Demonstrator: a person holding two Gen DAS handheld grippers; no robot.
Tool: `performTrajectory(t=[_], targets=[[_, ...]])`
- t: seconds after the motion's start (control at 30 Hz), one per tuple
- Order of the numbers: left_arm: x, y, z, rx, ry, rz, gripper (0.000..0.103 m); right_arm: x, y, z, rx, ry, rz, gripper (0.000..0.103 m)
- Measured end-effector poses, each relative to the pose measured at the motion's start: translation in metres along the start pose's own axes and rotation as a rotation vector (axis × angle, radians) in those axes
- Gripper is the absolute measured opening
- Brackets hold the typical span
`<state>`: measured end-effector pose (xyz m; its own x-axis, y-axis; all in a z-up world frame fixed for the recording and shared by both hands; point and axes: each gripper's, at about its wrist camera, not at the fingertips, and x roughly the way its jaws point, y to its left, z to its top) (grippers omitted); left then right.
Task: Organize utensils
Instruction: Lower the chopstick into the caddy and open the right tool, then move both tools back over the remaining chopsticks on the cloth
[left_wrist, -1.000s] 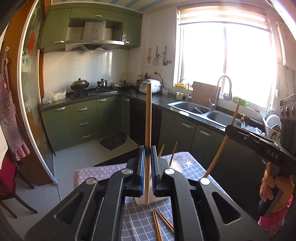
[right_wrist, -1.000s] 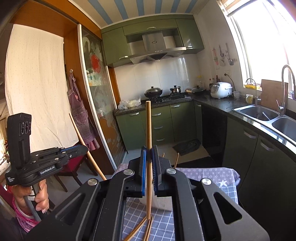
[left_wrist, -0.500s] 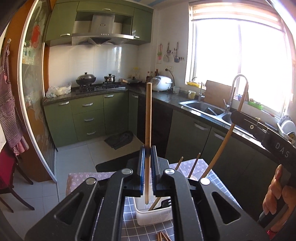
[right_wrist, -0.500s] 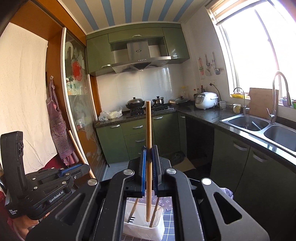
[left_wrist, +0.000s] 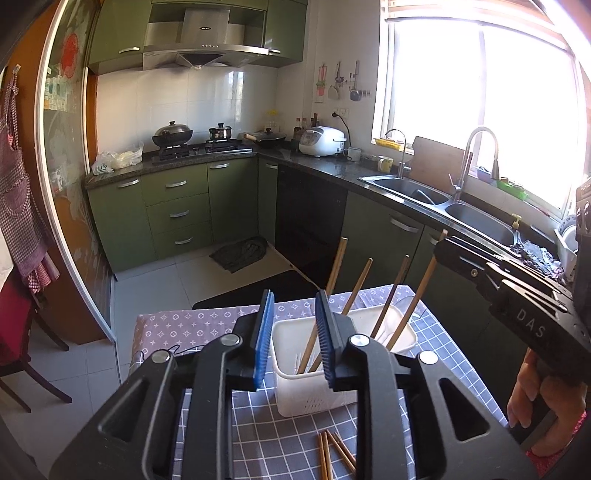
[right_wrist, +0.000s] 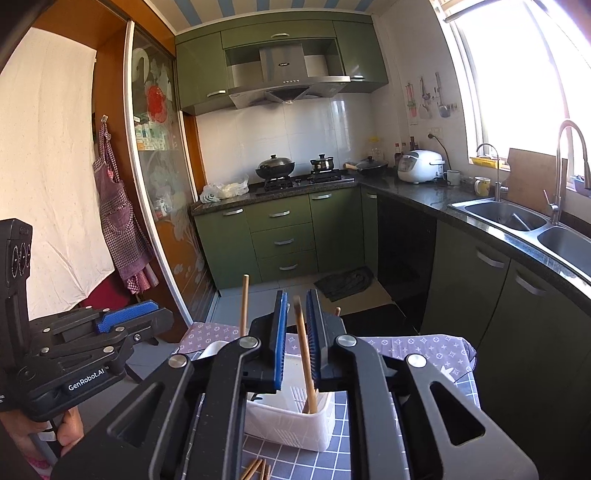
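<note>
Both pairs of tongs hang over the white utensil basket (left_wrist: 314, 391) on the checked worktop (left_wrist: 280, 443): the left tongs (left_wrist: 293, 338) stand wide apart and hold nothing, while the right tongs (right_wrist: 295, 343) are parted around a chopstick (right_wrist: 304, 354) that leans free between the blue pads with its foot inside the basket. Four chopsticks (left_wrist: 391, 299) already lean in the basket ahead of the left tongs, and loose chopsticks (left_wrist: 332, 454) lie on the cloth just below them. The likely risk is a pad catching a leaning stick on withdrawal, levering it out or tipping the light basket.
</note>
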<state>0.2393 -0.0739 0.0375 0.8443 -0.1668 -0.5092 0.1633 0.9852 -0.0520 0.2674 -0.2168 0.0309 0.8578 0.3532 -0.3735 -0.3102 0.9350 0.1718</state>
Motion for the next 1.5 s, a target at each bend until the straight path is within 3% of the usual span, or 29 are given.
performTrajectory(t=[0.07, 0.2, 0.27, 0.4, 0.57, 0.73, 1.1, 1.5], targets=[[-0.009, 0.0, -0.004, 0.001, 0.004, -0.007, 0.022, -0.014, 0.001, -0.005, 0.0, -0.006, 0.01, 0.014], [-0.024, -0.003, -0.023, 0.022, 0.055, -0.019, 0.023, -0.05, 0.002, -0.027, -0.003, 0.005, 0.004, 0.028], [-0.026, -0.004, -0.04, 0.034, 0.099, -0.019, 0.023, -0.061, -0.001, -0.047, -0.003, 0.047, -0.017, 0.029], [-0.026, -0.002, -0.076, 0.016, 0.174, -0.045, 0.023, -0.066, -0.012, -0.101, -0.004, 0.184, -0.059, 0.045], [-0.008, -0.003, -0.12, -0.011, 0.282, -0.054, 0.023, -0.054, -0.021, -0.166, 0.009, 0.313, -0.087, 0.045], [0.022, -0.007, -0.155, -0.051, 0.398, -0.08, 0.023, -0.05, -0.033, -0.197, 0.067, 0.362, -0.071, 0.045], [0.07, -0.007, -0.186, -0.063, 0.526, -0.093, 0.023, -0.052, -0.041, -0.202, 0.117, 0.38, -0.059, 0.045], [0.083, -0.009, -0.181, -0.043, 0.563, -0.095, 0.023, -0.045, -0.041, -0.2, 0.141, 0.391, -0.038, 0.045]])
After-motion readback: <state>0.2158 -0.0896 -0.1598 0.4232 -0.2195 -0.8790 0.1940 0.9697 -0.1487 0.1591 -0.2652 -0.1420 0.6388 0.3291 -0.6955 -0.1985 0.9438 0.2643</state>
